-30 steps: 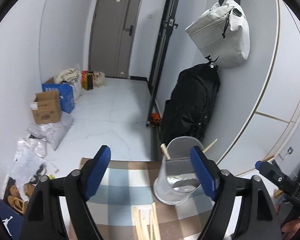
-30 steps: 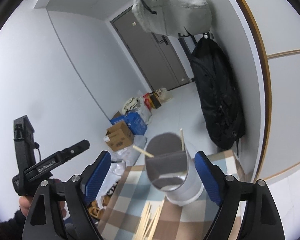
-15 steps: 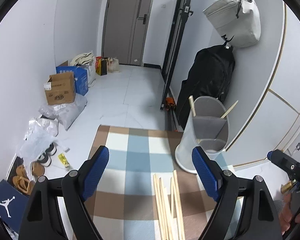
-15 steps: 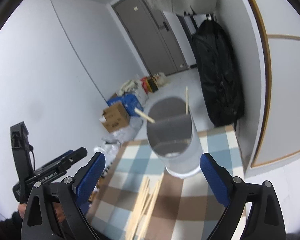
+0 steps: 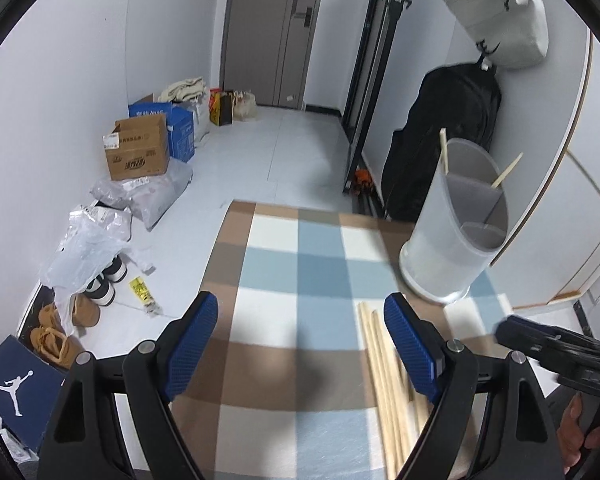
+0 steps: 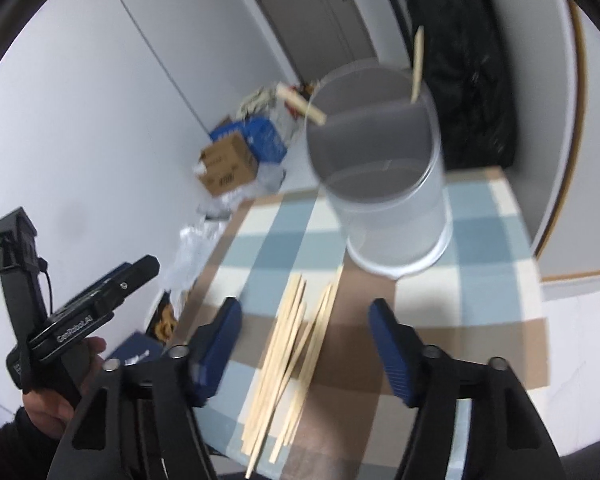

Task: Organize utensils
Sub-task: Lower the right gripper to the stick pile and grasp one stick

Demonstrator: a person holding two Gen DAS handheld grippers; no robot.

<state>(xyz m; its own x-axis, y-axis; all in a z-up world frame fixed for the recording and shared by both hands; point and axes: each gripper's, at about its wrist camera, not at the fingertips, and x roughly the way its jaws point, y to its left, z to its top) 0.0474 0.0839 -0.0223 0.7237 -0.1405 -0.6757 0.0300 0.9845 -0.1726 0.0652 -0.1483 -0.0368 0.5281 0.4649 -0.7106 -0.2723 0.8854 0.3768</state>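
A pile of several wooden chopsticks (image 6: 288, 360) lies on the checked cloth (image 6: 480, 216). My right gripper (image 6: 306, 312) hangs just above the pile, jaws closing, sticks between them, pads not pressing on any. Behind stands a translucent round holder (image 6: 396, 216) with a grey divider and two sticks leaning in it. My left gripper (image 5: 300, 304) is open over bare cloth (image 5: 300, 240); the chopsticks (image 5: 384, 360) lie by its right finger (image 5: 408, 344), and the holder (image 5: 448, 248) stands at the back right. Each view shows the other gripper's body in a hand at its edge.
The cloth-covered table ends at the left, with the floor below. There lie a cardboard box (image 5: 138, 152), plastic bags (image 5: 96, 240) and shoes (image 5: 100, 288). A black bag (image 5: 452, 120) hangs behind the holder, under a white bag (image 5: 500, 20).
Both grippers have come down and tilted toward the table, so the chopstick pile and more cloth show. The right jaws have narrowed over the pile. The left jaws kept their width.
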